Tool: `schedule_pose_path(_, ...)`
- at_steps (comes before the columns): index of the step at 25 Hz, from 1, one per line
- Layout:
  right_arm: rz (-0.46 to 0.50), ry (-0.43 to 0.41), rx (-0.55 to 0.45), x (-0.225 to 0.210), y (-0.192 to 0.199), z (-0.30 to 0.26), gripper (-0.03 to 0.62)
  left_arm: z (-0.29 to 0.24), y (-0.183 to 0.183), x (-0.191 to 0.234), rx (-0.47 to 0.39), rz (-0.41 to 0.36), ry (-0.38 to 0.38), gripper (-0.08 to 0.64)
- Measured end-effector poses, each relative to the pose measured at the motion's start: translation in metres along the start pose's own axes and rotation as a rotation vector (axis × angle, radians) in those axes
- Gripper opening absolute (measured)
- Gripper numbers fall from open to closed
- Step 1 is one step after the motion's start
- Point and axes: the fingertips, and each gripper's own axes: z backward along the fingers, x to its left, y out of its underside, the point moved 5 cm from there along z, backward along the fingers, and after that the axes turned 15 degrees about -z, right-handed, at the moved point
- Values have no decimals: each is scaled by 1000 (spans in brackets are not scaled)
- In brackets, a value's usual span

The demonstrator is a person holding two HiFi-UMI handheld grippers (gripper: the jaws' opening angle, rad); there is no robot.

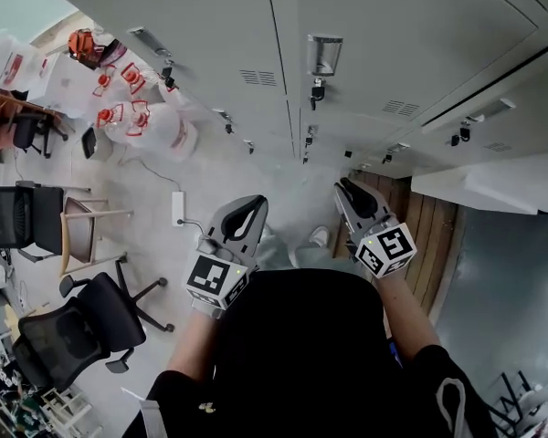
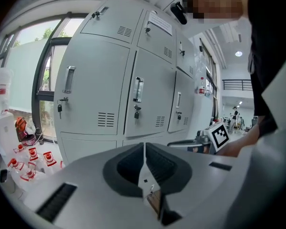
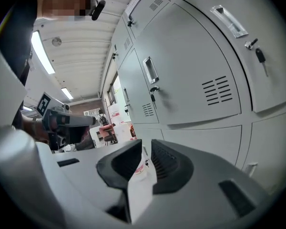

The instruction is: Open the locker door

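Left gripper (image 1: 248,204), at 7 o'clock, has its jaws pressed together on nothing. Locker door (image 1: 374,35) stands closed at 12 o'clock, well apart, its handle (image 1: 324,55) above a key (image 1: 317,89). Right gripper (image 1: 347,190), at 5 o'clock, is likewise closed; a pale strip shows in its slit, and I cannot tell what it is. This looks like the approach step. Next, one gripper must rise, part its jaws and take the handle.

Black office chair (image 1: 78,322), wooden chair (image 1: 84,235) — water jugs (image 1: 132,117)

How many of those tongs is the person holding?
2: the left tongs left of centre in the head view, the right tongs right of centre, both shut. None seems hidden.
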Motion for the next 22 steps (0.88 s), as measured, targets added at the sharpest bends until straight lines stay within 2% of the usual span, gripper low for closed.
schedule_pose_path(9, 24, 73, 102, -23, 39, -64, 65, 19, 27, 35, 32, 25, -22, 29)
schedule_pose_path(17, 6, 183, 162, -66, 87, -119, 158, 42, 65, 60, 93, 62, -34, 29)
schedule_pose_path(22, 8, 248, 178, -96, 111, -151, 173, 45, 80, 77, 113, 91, -17, 29)
